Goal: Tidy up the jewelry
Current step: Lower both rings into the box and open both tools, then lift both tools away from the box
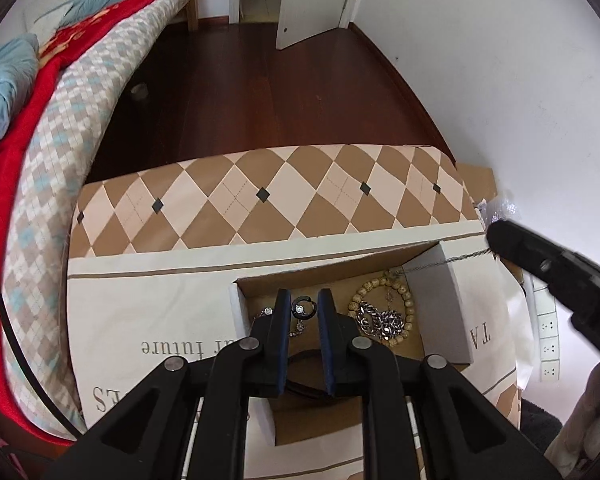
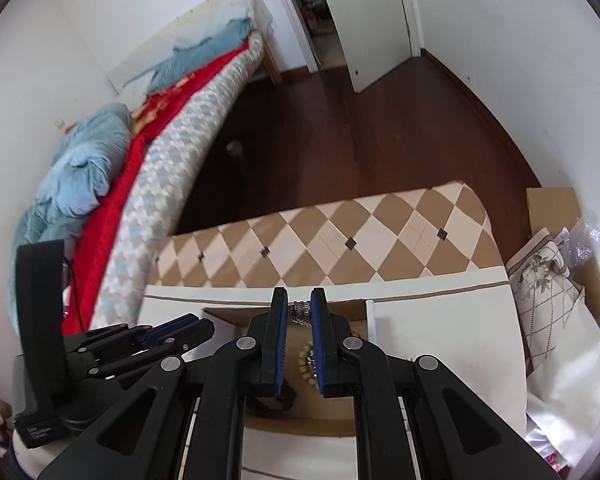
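An open cardboard box (image 1: 332, 268) sits on a white printed cloth. On its floor lie a wooden bead bracelet (image 1: 410, 312), a chunky silver chain (image 1: 384, 322) and a small crystal piece (image 1: 266, 312). My left gripper (image 1: 303, 305) hovers over the box, shut on a small black hoop earring (image 1: 300, 307) whose silver drop dangles below. My right gripper (image 2: 300, 305) is shut on a thin silver chain (image 2: 301, 310) above the box (image 2: 332, 412). In the left wrist view that thin chain (image 1: 448, 259) trails from the right gripper (image 1: 494, 240) down over the box flap. The bead bracelet (image 2: 305, 364) shows between the right fingers.
A diamond-patterned cushion (image 1: 268, 196) lies behind the box. A bed with red and blue bedding (image 1: 32, 128) runs along the left. Dark wood floor (image 1: 260, 92) leads to an open door. A power strip (image 1: 548, 340), a white wall and a person's hand (image 1: 596, 420) are at right.
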Demonstrator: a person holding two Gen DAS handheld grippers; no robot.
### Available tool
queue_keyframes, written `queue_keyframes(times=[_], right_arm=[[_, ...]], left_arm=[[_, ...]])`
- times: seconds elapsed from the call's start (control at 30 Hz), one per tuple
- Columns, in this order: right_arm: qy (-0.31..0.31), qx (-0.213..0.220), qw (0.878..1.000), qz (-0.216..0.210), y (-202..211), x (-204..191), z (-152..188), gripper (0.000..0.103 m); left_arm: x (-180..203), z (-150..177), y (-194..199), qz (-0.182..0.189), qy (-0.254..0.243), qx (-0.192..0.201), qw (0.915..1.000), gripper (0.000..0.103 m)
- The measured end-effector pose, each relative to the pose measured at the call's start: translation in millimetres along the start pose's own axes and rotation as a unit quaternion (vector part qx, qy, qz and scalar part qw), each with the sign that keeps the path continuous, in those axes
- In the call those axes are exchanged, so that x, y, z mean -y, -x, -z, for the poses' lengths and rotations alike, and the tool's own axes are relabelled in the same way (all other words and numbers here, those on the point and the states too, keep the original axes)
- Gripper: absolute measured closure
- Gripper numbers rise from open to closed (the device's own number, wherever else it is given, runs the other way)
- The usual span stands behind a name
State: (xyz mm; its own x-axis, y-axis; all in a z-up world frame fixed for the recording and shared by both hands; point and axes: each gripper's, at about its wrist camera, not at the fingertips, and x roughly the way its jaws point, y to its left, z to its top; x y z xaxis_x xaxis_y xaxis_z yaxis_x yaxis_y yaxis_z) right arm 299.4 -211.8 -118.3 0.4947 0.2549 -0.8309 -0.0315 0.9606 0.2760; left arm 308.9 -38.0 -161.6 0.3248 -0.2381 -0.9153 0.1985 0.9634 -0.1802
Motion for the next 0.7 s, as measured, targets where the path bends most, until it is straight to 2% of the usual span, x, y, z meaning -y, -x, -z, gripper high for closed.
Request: queue_keyframes(times=[0.1, 0.17, 0.23, 0.27, 0.33, 0.37, 0.4, 0.43, 0.47, 0.53, 0.6, 0.67, 0.7], right_arm=[[-0.007, -0.026, 1.0, -0.002, -14, 5, -1, 0.09], [-0.016, -0.04, 0.999, -0.002, -21, 10, -1, 0.09], [-0.021, -0.05, 0.999, 0.002, -25, 13, 1, 0.09], [-0.022, -0.05, 0.999, 0.004, -25, 15, 1, 0.087], [-0.025, -0.049, 0.998, 0.007, -22, 18, 3, 0.072], [-0.026, -0.048, 0.998, 0.009, -21, 18, 4, 0.062], [-0.026, -0.045, 0.999, 0.012, -19, 19, 5, 0.057], [-0.024, -0.044, 0.999, 0.016, -18, 19, 6, 0.057], [-0.023, -0.043, 0.999, 0.018, -16, 19, 7, 0.056], [-0.022, -0.04, 0.999, 0.028, -11, 20, 10, 0.048], [-0.011, -0.037, 0.998, 0.052, -6, 18, 17, 0.024], [0.006, -0.037, 0.996, 0.084, -3, 14, 24, 0.008], [0.022, -0.037, 0.993, 0.108, -3, 10, 31, 0.004]], left_arm=[[-3, -4, -1, 0.001, 0.012, 0.002, 0.9999, 0.078], [-4, -5, 3, -0.015, 0.017, 0.011, 0.9997, 0.049], [-6, -6, 10, -0.027, 0.022, 0.026, 0.999, 0.033], [-7, -7, 13, -0.035, 0.023, 0.032, 0.9986, 0.028], [-10, -8, 20, -0.056, 0.025, 0.042, 0.9972, 0.025], [-12, -8, 22, -0.064, 0.026, 0.045, 0.9966, 0.021], [-14, -7, 25, -0.071, 0.028, 0.048, 0.9959, 0.017], [-17, -6, 28, -0.079, 0.03, 0.052, 0.9951, 0.009], [-19, -4, 31, -0.086, 0.032, 0.056, 0.9942, 0.008], [-23, 2, 37, -0.102, 0.034, 0.064, 0.9922, 0.007], [-27, 9, 42, -0.114, 0.036, 0.07, 0.9904, 0.004], [-28, 17, 47, -0.125, 0.033, 0.081, 0.9883, 0.002], [-27, 22, 49, -0.131, 0.029, 0.086, 0.9872, 0.001]])
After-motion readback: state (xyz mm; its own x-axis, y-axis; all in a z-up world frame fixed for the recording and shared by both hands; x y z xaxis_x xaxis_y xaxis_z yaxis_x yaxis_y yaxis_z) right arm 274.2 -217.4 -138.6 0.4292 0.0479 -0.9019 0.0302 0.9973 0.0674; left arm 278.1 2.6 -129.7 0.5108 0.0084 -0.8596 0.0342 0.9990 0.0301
